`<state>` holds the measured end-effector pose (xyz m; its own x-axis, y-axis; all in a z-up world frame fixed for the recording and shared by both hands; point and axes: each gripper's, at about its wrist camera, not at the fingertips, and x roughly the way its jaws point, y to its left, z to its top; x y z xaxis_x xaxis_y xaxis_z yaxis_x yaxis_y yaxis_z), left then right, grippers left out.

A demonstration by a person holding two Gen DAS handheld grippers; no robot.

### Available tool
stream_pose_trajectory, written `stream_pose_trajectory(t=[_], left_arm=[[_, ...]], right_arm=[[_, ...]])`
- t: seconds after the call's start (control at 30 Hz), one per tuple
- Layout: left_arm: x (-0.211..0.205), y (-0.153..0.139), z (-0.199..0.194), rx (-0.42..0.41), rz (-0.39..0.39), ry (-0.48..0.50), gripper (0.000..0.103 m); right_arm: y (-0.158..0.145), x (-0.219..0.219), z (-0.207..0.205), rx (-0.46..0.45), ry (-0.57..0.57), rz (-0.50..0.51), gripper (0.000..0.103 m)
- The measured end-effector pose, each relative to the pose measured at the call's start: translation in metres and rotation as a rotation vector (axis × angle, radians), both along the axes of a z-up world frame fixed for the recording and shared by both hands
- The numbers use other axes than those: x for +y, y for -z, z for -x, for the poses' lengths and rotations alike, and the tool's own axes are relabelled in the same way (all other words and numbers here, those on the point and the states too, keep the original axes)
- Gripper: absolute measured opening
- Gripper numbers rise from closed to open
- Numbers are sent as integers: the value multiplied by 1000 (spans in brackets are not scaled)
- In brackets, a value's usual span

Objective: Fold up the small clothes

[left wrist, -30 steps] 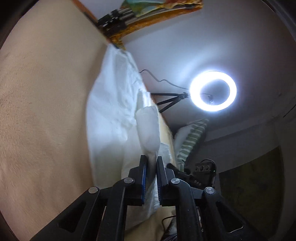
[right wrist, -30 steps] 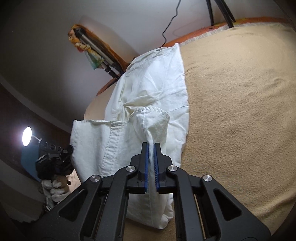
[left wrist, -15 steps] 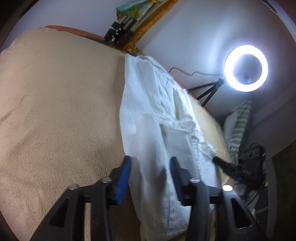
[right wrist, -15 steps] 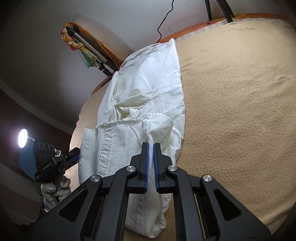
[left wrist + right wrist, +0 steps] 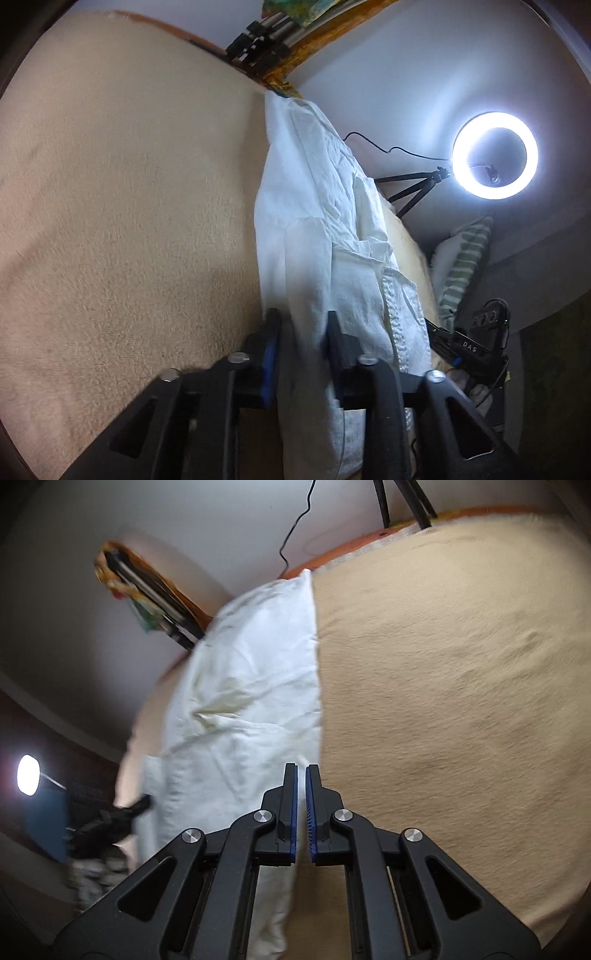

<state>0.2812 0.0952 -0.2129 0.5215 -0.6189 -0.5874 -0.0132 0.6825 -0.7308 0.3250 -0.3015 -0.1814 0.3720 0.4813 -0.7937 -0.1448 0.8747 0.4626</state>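
Note:
A small white garment [image 5: 317, 206] lies in a long folded strip on the beige blanket [image 5: 129, 206]; it also shows in the right wrist view [image 5: 251, 709]. My left gripper [image 5: 301, 328] is open, its fingers either side of a fold of the cloth without pinching it. My right gripper [image 5: 301, 779] has its blue pads nearly together at the garment's right edge; a sliver of white cloth shows between them. The left gripper also shows as a dark blurred shape in the right wrist view [image 5: 118, 814].
A lit ring light [image 5: 495, 155] on a tripod stands past the bed. A striped pillow [image 5: 461, 269] lies beside it. Folded black tripods and a colourful cloth [image 5: 273, 37] lean on the wall. The beige blanket [image 5: 443, 686] spreads wide to the right.
My left gripper opened and let go of the fold, which now lies on the garment. My right gripper laid its fold down and moved to the garment's right edge.

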Motion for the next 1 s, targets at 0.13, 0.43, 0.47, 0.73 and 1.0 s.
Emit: stream_pose_trajectory(t=[0.13, 0.43, 0.47, 0.73, 1.0], left_arm=[[-1, -36, 13, -104, -162, -37, 36], [-48, -55, 23, -220, -405, 62, 34], [-51, -49, 22, -197, -446, 61, 34], [-64, -19, 19, -147, -639, 83, 45], [-62, -39, 30, -208, -710, -8, 45]], right_arm=[[-33, 5, 13, -137, 1, 49, 6], [-32, 54, 24, -183, -145, 80, 6], [-26, 54, 21, -166, -131, 118, 6], [1, 50, 16, -131, -110, 287, 0], [-15, 54, 24, -196, -109, 347, 1]])
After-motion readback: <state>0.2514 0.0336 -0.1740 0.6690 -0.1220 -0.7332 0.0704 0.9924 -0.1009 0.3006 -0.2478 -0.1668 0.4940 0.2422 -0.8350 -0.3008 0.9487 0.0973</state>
